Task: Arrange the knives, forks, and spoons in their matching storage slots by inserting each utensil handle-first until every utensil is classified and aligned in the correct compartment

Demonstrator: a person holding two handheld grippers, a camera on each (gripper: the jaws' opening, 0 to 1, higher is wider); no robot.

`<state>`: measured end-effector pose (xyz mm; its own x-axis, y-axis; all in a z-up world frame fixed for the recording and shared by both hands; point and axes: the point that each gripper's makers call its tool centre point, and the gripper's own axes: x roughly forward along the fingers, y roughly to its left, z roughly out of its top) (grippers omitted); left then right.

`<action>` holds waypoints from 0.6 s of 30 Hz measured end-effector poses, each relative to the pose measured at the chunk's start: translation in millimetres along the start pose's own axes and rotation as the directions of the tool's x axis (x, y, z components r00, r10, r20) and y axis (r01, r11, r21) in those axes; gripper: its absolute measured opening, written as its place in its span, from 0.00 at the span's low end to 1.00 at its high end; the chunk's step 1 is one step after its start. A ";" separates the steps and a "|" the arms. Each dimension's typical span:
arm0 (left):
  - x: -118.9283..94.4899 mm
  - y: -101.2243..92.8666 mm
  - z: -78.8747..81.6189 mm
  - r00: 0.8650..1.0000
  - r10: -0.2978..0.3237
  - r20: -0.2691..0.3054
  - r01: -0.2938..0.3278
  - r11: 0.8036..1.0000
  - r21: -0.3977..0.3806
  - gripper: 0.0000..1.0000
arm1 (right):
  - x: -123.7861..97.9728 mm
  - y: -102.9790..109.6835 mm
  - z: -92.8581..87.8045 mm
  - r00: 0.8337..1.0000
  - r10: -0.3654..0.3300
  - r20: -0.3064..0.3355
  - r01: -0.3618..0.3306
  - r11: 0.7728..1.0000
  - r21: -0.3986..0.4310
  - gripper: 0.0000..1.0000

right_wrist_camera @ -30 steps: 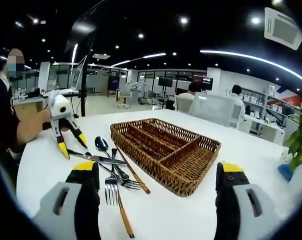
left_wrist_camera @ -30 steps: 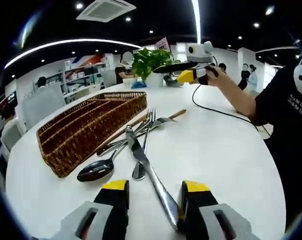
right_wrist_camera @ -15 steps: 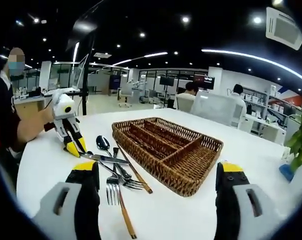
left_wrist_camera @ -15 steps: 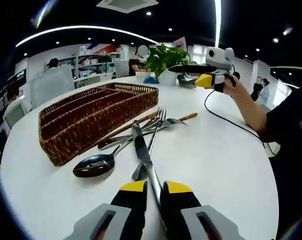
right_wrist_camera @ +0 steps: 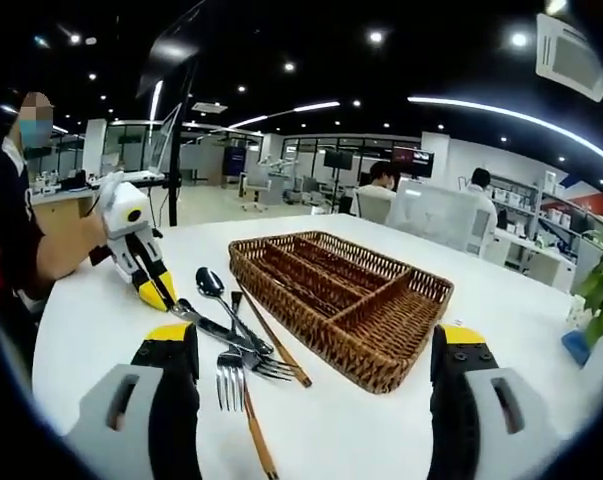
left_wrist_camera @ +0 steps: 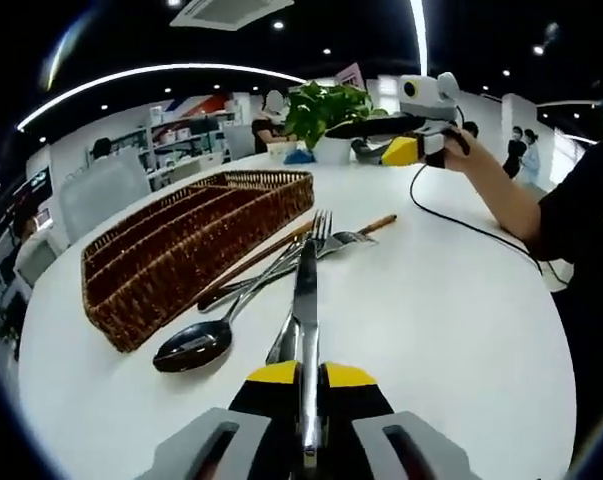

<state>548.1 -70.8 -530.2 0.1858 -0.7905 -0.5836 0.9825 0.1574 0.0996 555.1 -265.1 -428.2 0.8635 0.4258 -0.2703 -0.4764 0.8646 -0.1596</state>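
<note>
Left gripper (left_wrist_camera: 303, 385) has gone from open to clamped on the knife (left_wrist_camera: 306, 310) and seems to have tipped it up, blade toward 12 o'clock. Grasp done; next is carrying it to the basket (left_wrist_camera: 181, 250) at 10 o'clock. Spoon (left_wrist_camera: 196, 343) and forks (left_wrist_camera: 321, 235) lie on the table (left_wrist_camera: 451, 310) beside the basket. Right gripper (right_wrist_camera: 316, 385) stays wide open, empty, with the basket (right_wrist_camera: 341, 300) ahead; slots look empty, though the view is poor.

white table (right_wrist_camera: 361, 420), wicker tray (right_wrist_camera: 341, 300), cutlery (right_wrist_camera: 243, 350)
</note>
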 end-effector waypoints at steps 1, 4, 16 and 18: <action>1.1 -1.1 0.7 1.000 -0.005 0.008 0.005 1.000 0.020 0.06 | 0.3 0.9 0.3 1.000 0.002 0.001 -0.002 1.000 -0.004 0.99; 1.8 3.1 0.9 1.000 0.004 0.016 -0.004 1.000 0.006 0.05 | 1.8 5.1 -0.5 1.000 0.016 -0.007 -0.016 0.999 -0.034 0.99; 0.1 5.7 10.5 0.998 0.011 0.068 -0.012 1.000 0.003 0.04 | 10.4 27.7 -13.6 0.991 0.131 -0.041 -0.133 0.990 -0.044 0.99; -1.7 3.7 16.4 0.995 0.005 0.098 -0.005 1.000 0.008 0.04 | 10.7 32.1 -13.9 0.987 0.153 -0.040 -0.155 0.987 -0.047 0.98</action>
<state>551.7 -78.6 -515.6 0.1908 -0.8437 -0.5018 0.9815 0.1570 0.1092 546.7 -236.5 -449.4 0.7733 0.5420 -0.3290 -0.6114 0.7749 -0.1602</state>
